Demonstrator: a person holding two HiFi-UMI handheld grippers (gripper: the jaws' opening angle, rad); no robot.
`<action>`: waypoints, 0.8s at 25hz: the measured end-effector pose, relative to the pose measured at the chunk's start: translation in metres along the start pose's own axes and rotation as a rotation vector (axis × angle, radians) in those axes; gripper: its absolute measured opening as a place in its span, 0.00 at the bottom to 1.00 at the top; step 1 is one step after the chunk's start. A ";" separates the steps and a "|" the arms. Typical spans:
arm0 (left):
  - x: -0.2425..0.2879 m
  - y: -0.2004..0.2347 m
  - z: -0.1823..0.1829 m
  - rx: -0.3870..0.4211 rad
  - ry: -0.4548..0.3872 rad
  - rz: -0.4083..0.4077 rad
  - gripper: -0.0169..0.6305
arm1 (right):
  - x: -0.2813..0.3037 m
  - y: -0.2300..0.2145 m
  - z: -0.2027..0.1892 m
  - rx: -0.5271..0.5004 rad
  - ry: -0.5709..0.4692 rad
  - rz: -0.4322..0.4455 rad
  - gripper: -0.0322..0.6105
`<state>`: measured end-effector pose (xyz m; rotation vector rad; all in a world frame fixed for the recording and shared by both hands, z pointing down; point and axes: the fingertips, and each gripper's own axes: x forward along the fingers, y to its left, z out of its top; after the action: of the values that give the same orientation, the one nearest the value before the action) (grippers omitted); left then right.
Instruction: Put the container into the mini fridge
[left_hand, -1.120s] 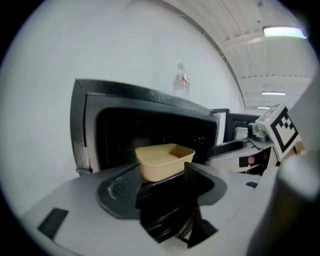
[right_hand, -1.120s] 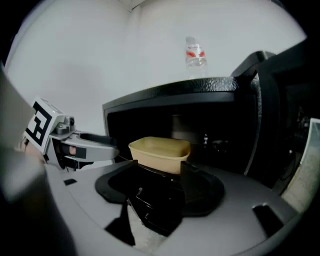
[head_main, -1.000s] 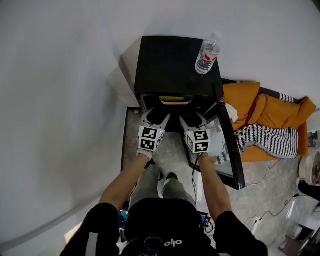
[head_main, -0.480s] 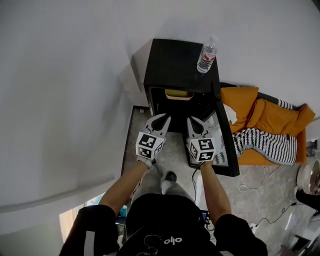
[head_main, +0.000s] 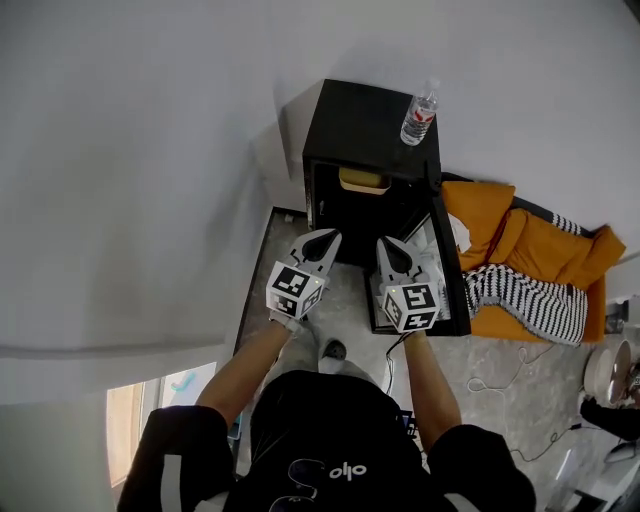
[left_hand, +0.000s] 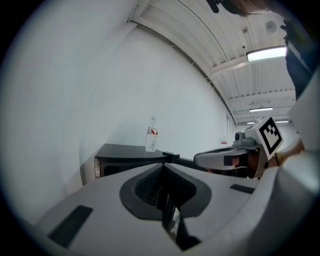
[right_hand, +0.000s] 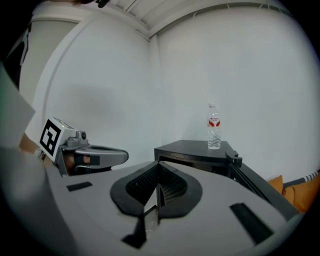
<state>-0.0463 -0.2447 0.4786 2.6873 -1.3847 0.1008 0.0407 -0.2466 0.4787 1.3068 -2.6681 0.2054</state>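
Our left gripper (head_main: 322, 238) and right gripper (head_main: 392, 245) have just closed, jaws together on nothing, facing the mini fridge (head_main: 365, 115); the yellow container (head_main: 362, 180) sits inside, door (head_main: 455, 272) open beside our right gripper, water bottle (head_main: 420, 112) on top, orange cushion (head_main: 520, 245) alongside

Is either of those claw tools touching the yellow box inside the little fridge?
Apart. In the head view the left gripper and right gripper end short of the container, with dark mini fridge interior showing between.
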 end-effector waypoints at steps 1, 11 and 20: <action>-0.004 -0.001 0.003 0.005 -0.005 0.004 0.04 | -0.004 0.004 0.000 -0.005 0.000 0.006 0.06; -0.021 -0.010 0.012 0.015 -0.020 0.007 0.04 | -0.029 0.018 -0.006 0.009 -0.013 0.032 0.06; -0.018 -0.018 0.012 0.022 -0.022 -0.008 0.04 | -0.036 0.015 -0.008 0.016 -0.012 0.031 0.06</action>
<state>-0.0419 -0.2207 0.4637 2.7198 -1.3869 0.0862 0.0508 -0.2080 0.4784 1.2759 -2.7034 0.2245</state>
